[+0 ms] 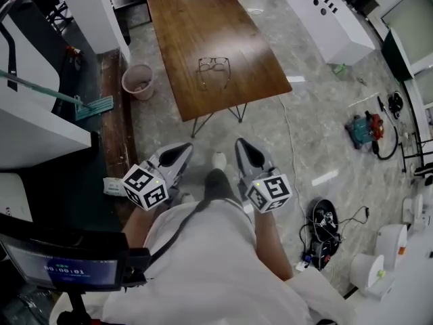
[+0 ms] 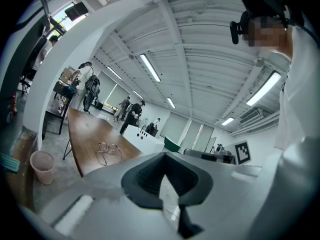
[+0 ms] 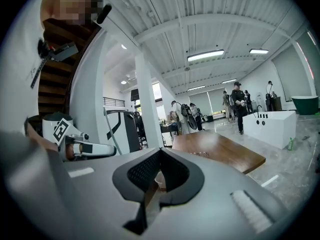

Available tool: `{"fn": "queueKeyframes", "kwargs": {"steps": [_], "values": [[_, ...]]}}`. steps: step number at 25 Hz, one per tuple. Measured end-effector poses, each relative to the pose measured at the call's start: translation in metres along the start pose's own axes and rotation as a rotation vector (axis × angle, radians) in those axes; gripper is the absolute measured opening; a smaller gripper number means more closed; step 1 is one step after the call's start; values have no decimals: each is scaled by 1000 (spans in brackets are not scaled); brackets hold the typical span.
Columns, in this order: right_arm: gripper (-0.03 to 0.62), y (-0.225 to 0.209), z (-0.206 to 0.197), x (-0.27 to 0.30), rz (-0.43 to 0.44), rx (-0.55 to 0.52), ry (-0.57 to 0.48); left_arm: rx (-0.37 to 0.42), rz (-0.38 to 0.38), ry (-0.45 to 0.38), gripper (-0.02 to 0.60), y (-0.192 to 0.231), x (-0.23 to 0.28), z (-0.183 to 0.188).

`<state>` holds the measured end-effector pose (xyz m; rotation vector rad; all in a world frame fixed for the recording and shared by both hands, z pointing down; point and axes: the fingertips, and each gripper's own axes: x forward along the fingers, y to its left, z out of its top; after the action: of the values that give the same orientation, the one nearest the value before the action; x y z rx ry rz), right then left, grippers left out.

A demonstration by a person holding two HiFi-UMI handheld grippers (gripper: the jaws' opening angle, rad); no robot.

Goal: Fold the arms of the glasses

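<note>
One pair of thin wire-rimmed glasses [image 1: 214, 68] lies with both arms spread open on the single brown wooden table [image 1: 189, 26], toward its near end. The left gripper [image 1: 177, 156] and the right gripper [image 1: 247, 153] hang well nearer, each with jaws pressed together on nothing.

Glasses [image 1: 214, 68] on table [image 1: 183, 26] were too small in head view: hinges, lens detail unreadable. In right gripper view, glasses were mostly hidden behind right gripper [image 1: 242, 145] body; only thin wire sliver showed. Left gripper [image 1: 184, 149] body hid table's near end in left gripper view. Screen [image 1: 61, 271] at lower left was cut by edge, readout blurred.
</note>
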<state>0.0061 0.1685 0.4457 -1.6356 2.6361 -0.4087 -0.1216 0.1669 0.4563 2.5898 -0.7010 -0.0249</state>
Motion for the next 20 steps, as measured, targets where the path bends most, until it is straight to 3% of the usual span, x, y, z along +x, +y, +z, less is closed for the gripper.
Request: {"fn": "queueKeyframes", "kwargs": {"steps": [10,20], "values": [[9,-91,38,84,103,-62,34,24,91,-12,5,54,96,48],[9,-163,52,170,294,-117,120,17,228,-18,5,106,183,77]]}}
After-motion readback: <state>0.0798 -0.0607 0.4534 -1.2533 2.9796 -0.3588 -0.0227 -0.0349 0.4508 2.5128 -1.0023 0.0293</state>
